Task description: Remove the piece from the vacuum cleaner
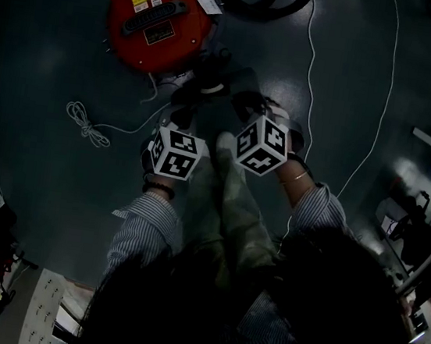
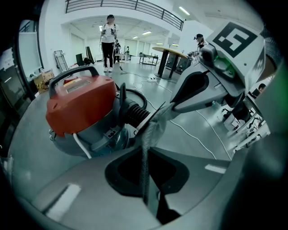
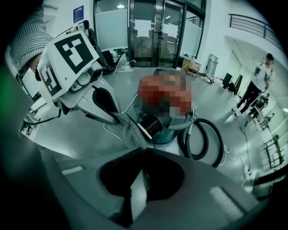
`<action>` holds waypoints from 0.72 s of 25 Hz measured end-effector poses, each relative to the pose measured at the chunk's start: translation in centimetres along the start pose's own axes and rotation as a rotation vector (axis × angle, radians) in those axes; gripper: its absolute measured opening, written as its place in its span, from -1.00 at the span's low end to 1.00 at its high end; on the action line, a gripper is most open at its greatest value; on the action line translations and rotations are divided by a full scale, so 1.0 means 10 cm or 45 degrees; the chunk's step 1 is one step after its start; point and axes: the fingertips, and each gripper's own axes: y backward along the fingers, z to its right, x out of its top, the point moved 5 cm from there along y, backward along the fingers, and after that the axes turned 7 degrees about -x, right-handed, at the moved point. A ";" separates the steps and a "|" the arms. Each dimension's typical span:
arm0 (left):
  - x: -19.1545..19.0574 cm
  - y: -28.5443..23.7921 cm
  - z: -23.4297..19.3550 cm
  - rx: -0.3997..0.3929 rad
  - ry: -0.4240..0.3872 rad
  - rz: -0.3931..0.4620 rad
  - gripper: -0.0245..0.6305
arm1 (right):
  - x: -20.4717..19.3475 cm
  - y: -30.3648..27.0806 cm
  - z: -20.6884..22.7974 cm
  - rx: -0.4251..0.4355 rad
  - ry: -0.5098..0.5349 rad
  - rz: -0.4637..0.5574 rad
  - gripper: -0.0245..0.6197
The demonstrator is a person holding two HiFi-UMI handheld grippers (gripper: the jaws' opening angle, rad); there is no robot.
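A red vacuum cleaner (image 1: pixel 158 18) stands on the dark floor, seen close in the left gripper view (image 2: pixel 81 105) and mosaicked in the right gripper view (image 3: pixel 166 132). From its black ribbed port (image 2: pixel 134 114) (image 3: pixel 150 125) hangs a grey cloth-like piece (image 2: pixel 150 130) (image 3: pixel 133 134). My left gripper (image 2: pixel 146 143) (image 1: pixel 184 112) is shut on one edge of it. My right gripper (image 3: pixel 140 148) (image 1: pixel 240 107) is shut on the piece from the other side. Each gripper's tips show in the other's view, the right (image 2: pixel 168 107) and the left (image 3: pixel 120 119), meeting at the piece beside the port.
A black hose (image 3: pixel 202 139) coils beside the cleaner. White cable (image 1: pixel 311 70) and a knotted cord (image 1: pixel 88 123) lie on the floor. A person (image 2: pixel 109 42) stands far back in the hall, another (image 3: pixel 258 83) at the right. Shelving (image 1: pixel 428 234) and a cabinet (image 1: pixel 41 302) flank me.
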 end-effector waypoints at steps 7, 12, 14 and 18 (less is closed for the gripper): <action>-0.03 -0.03 0.01 -0.014 0.008 -0.005 -0.87 | -0.02 -0.01 -0.03 0.004 -0.014 -0.008 -0.86; -0.05 -0.06 0.03 -0.028 0.024 -0.004 -0.87 | -0.04 -0.03 -0.03 0.013 -0.018 -0.016 -0.86; -0.06 -0.07 0.05 -0.040 0.026 -0.011 -0.87 | -0.07 -0.03 -0.05 0.019 -0.018 -0.023 -0.86; -0.16 -0.10 0.15 -0.079 0.002 -0.059 -0.87 | -0.17 -0.01 -0.12 0.022 -0.007 -0.045 -0.86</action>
